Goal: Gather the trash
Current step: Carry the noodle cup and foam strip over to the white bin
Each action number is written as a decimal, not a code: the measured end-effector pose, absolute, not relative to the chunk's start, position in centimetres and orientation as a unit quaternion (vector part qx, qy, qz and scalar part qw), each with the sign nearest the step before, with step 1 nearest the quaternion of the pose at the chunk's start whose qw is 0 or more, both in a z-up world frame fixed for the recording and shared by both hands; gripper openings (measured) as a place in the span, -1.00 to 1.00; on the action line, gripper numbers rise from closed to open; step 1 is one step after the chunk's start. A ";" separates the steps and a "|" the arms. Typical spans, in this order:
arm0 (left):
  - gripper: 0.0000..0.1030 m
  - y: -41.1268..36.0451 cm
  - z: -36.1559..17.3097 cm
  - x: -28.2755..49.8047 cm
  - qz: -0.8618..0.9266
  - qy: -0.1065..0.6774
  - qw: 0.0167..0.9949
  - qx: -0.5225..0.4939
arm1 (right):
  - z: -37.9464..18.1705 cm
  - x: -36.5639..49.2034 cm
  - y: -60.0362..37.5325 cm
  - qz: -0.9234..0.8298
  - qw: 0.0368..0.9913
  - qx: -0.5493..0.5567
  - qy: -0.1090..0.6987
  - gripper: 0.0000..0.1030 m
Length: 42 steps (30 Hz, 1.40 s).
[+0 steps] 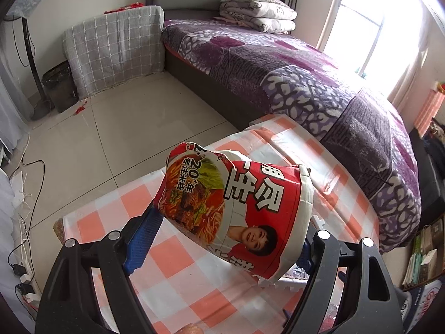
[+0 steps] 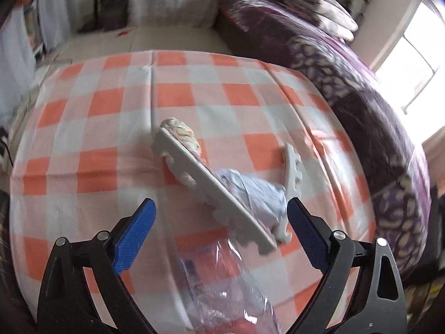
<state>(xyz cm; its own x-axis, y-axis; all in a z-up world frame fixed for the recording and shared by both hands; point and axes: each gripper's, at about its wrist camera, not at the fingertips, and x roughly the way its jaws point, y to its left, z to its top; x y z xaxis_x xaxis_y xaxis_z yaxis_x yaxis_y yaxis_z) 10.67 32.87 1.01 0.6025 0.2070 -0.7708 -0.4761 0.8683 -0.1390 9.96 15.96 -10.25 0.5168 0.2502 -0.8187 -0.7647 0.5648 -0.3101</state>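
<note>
My left gripper [image 1: 222,239] is shut on a crushed red and white instant noodle cup [image 1: 236,208] and holds it above the checked table [image 1: 111,208]. My right gripper [image 2: 219,222] is open and empty, above the same table [image 2: 111,111]. Just ahead of it lies a white slotted tray [image 2: 211,189] holding crumpled tissue [image 2: 256,192] and a colourful wad [image 2: 180,130]. A clear plastic wrapper [image 2: 222,286] lies between and below the right fingers. The right wrist view is blurred.
A bed with a purple cover [image 1: 306,78] runs along the table's right side. A dark bin [image 1: 59,86] stands on the tiled floor beside a grey checked seat [image 1: 116,47], with red scraps [image 1: 80,108] near it. Cables [image 1: 25,194] lie at left.
</note>
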 end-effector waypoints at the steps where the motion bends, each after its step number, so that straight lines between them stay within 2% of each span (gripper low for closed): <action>1: 0.54 32.9 1.0 10.5 0.193 0.402 0.879 -0.171 | -10.5 9.9 16.6 0.315 0.796 -0.358 0.372 0.72; 3: 0.54 33.4 0.9 10.4 0.191 0.403 0.877 -0.180 | -11.2 10.0 17.9 0.310 0.786 -0.388 0.369 0.54; 5: 0.54 33.7 0.9 10.3 0.187 0.405 0.876 -0.185 | -12.0 10.4 18.7 0.303 0.776 -0.405 0.375 0.06; 6: 0.54 33.9 0.9 10.3 0.186 0.406 0.875 -0.186 | -12.3 10.7 19.0 0.303 0.771 -0.406 0.385 -0.11; 7: 0.54 33.9 0.9 10.3 0.185 0.406 0.875 -0.187 | -12.4 11.0 19.0 0.302 0.771 -0.401 0.392 -0.43; 8: 0.54 34.0 0.8 10.2 0.185 0.406 0.875 -0.188 | -12.3 11.2 18.9 0.297 0.777 -0.395 0.390 -0.47; 17: 0.54 34.6 1.1 9.7 0.188 0.391 0.877 -0.206 | -4.9 13.4 15.2 0.321 0.851 -0.171 0.378 -0.50; 26: 0.54 33.4 2.4 9.0 0.194 0.355 0.891 -0.206 | 1.2 13.6 10.5 0.283 0.901 -0.030 0.329 -0.50; 32: 0.54 31.7 2.9 8.6 0.193 0.335 0.901 -0.198 | 2.0 12.6 7.2 0.239 0.917 0.015 0.318 -0.49; 42: 0.54 26.5 1.4 8.8 0.173 0.346 0.909 -0.159 | -0.1 10.2 0.6 0.178 0.921 0.063 0.340 -0.49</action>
